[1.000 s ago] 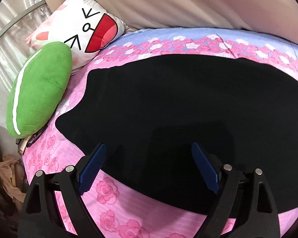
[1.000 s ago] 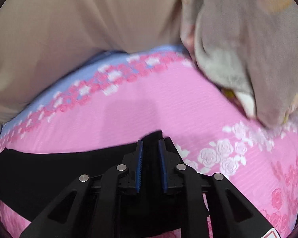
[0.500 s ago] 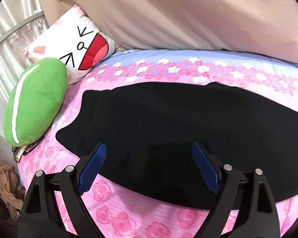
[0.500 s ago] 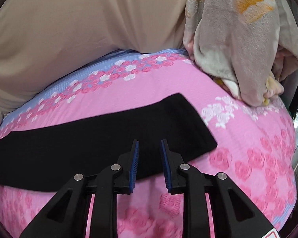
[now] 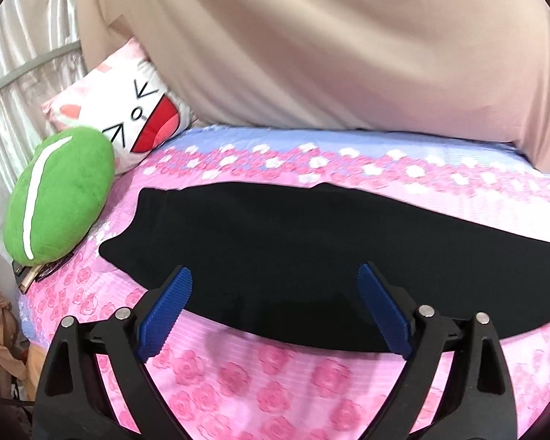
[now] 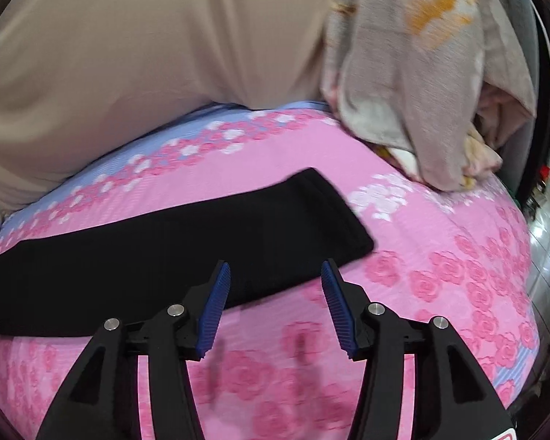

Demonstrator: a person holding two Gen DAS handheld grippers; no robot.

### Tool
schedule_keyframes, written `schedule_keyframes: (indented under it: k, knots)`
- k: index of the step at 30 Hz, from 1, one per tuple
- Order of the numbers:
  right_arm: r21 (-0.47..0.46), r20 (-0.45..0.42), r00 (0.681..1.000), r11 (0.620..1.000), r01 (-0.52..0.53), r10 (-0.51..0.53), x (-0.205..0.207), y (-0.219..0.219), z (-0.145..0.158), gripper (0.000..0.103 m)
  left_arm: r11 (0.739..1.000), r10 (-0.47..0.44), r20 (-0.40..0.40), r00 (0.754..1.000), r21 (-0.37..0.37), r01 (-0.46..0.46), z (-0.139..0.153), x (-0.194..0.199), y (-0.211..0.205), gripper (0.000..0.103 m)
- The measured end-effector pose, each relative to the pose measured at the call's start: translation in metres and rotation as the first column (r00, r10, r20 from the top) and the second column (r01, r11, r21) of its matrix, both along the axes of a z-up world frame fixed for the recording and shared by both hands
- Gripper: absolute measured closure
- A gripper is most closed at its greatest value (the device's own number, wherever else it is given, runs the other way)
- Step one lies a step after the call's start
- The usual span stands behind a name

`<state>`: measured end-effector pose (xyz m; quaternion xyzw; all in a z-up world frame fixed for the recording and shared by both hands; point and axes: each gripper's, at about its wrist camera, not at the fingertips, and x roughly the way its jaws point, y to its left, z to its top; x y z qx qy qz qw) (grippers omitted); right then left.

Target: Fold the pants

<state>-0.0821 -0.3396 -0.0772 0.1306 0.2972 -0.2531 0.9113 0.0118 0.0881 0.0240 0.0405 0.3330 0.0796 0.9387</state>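
Observation:
Black pants (image 5: pixel 293 249) lie flat in a long strip across the pink flowered bedsheet (image 5: pixel 260 377). The waist end is at the left in the left wrist view. The leg end (image 6: pixel 311 216) shows in the right wrist view. My left gripper (image 5: pixel 275 289) is open and empty, hovering above the near edge of the pants. My right gripper (image 6: pixel 275 289) is open and empty, hovering above the near edge close to the leg end.
A green plush cushion (image 5: pixel 58 198) and a white cartoon-face pillow (image 5: pixel 128 117) lie at the bed's left end. A beige curtain (image 5: pixel 330 47) hangs behind the bed. A crumpled blanket (image 6: pixel 421 84) sits at the right end. The bed's right edge drops to the floor (image 6: pixel 546 256).
My right gripper let go of the leg end, opened and drew back and up. My left gripper stayed open and drew back, so more of the bed shows.

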Motion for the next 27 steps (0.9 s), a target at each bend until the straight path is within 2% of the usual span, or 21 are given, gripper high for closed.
schedule_keyframes:
  k: [4,7,8,10,12,15,16,17,18,19,21,22,23,25,27]
  knots:
    - [-0.017,-0.036,0.997,0.998,0.063,-0.064,0.001,-0.032,-0.006,0.052,0.999,-0.052,0.013,0.999,0.009,0.052,0.004,-0.009,-0.032,0.013]
    - [0.006,-0.015,0.999,1.0,0.029,-0.029,0.008,-0.046,-0.004,0.052,0.995,-0.093,0.0,0.996,0.021,0.093,0.001,-0.008,-0.056,0.012]
    - [0.014,-0.014,1.0,1.0,0.006,-0.006,0.014,-0.05,-0.002,0.052,0.995,-0.098,-0.006,0.995,0.029,0.099,-0.001,-0.006,-0.062,0.012]
    - [0.017,-0.031,0.999,0.999,-0.029,0.03,0.035,-0.062,0.0,0.043,0.994,-0.102,-0.014,0.995,0.042,0.102,-0.005,-0.002,-0.07,0.012]
    - [0.008,-0.061,0.997,0.999,-0.04,0.041,0.057,-0.072,0.003,0.043,0.995,-0.091,-0.023,0.996,0.049,0.092,-0.01,0.004,-0.073,0.012]
    - [-0.053,-0.12,0.991,0.996,-0.074,0.067,0.092,-0.077,0.003,0.041,0.998,-0.048,-0.037,0.998,0.049,0.05,-0.016,0.016,-0.063,0.012]
    - [-0.066,-0.139,0.988,0.994,-0.083,0.073,0.101,-0.081,-0.002,0.043,0.998,-0.026,-0.044,0.999,0.048,0.029,-0.019,0.021,-0.057,0.012]
    - [-0.065,-0.168,0.982,0.994,-0.092,0.08,0.111,-0.085,-0.009,0.054,0.999,0.009,-0.049,0.999,0.05,-0.007,-0.022,0.027,-0.045,0.012]
    - [-0.058,-0.211,0.973,0.993,-0.103,0.088,0.121,-0.091,-0.018,0.091,0.997,0.044,-0.053,0.998,0.06,-0.04,-0.025,0.032,-0.034,0.012]
    - [-0.057,-0.241,0.966,0.993,-0.105,0.088,0.128,-0.097,-0.026,0.088,0.995,0.068,-0.056,0.996,0.07,-0.064,-0.028,0.034,-0.024,0.012]
    - [-0.069,-0.23,0.972,0.995,-0.073,0.055,0.126,-0.097,-0.02,0.087,0.986,0.142,-0.077,0.987,0.097,-0.134,-0.036,0.043,0.005,0.012]
    - [-0.113,-0.217,0.976,0.993,-0.026,0.001,0.122,-0.088,-0.009,0.082,0.981,0.176,-0.087,0.981,0.102,-0.167,-0.041,0.045,0.022,0.012]
    - [-0.143,-0.176,0.984,0.988,-0.054,0.028,0.118,-0.066,0.005,0.082,0.974,0.212,-0.097,0.972,0.107,-0.201,-0.047,0.048,0.038,0.012]
    - [-0.122,-0.122,0.974,0.971,-0.204,0.19,0.122,-0.017,0.023,0.082,0.965,0.253,-0.116,0.961,0.103,-0.242,-0.056,0.05,0.061,0.012]
    - [-0.112,-0.121,0.928,0.924,-0.366,0.353,0.145,0.048,0.032,0.079,0.959,0.28,-0.142,0.949,0.093,-0.269,-0.068,0.054,0.081,0.012]
